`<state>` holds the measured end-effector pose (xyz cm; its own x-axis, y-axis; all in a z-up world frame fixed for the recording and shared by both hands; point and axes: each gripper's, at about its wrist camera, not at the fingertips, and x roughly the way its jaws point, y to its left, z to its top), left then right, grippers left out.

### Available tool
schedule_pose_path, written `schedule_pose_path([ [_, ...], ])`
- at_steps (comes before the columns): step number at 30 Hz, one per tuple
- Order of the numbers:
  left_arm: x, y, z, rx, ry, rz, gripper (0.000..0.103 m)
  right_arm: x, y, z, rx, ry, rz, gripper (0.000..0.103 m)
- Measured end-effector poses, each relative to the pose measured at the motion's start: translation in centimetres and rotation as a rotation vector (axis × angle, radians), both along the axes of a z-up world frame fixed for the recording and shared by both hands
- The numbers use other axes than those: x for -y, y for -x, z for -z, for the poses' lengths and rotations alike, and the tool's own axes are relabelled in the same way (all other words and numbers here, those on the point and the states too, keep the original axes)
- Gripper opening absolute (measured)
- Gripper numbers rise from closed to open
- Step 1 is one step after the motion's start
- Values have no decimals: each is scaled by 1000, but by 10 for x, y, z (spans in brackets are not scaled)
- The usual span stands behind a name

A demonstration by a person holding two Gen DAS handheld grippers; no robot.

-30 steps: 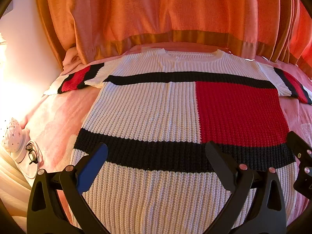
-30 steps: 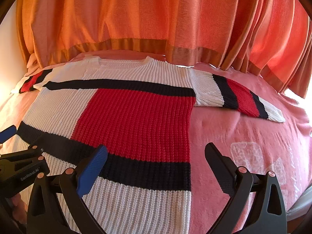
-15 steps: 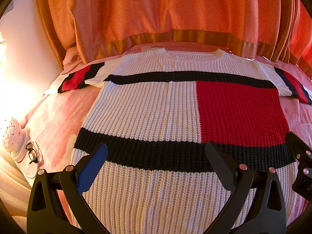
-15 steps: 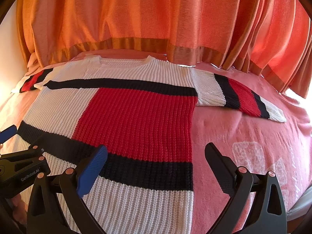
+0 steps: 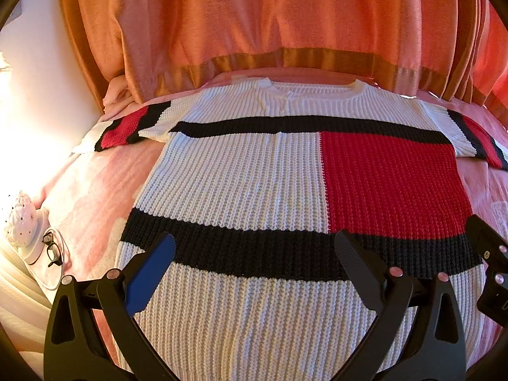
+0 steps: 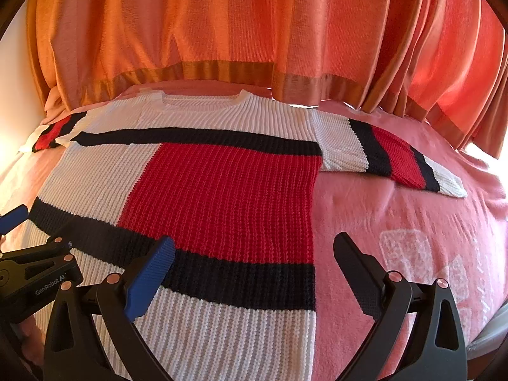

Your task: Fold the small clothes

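A chunky ribbed knit sweater (image 5: 241, 184) in white, with a large red block and black bands, is being displayed flat and face-up on a pink blanketed bed (image 6: 397, 216). Its round neckline is being pointed toward the orange curtain (image 5: 254, 19) hanging at the far edge of the bed. Both short sleeves, striped black, red and white, are being spread outward from the sweater's body. The left gripper (image 5: 254, 254) is being held above the sweater's lower white hem band, its jaws spread wide and grasping nothing. The right gripper (image 6: 254, 254) is being held over the sweater's right hem edge, its jaws likewise released, one finger over the knit and the other over the bed.
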<state>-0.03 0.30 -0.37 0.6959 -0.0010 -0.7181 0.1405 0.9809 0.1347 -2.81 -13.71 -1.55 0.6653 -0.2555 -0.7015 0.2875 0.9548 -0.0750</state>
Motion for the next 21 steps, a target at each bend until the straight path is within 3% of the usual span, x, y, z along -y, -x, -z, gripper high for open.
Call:
schedule_pose_path([
  [21, -1, 0, 0, 5, 7, -2, 98, -6, -3, 0, -3, -11, -4, 98],
])
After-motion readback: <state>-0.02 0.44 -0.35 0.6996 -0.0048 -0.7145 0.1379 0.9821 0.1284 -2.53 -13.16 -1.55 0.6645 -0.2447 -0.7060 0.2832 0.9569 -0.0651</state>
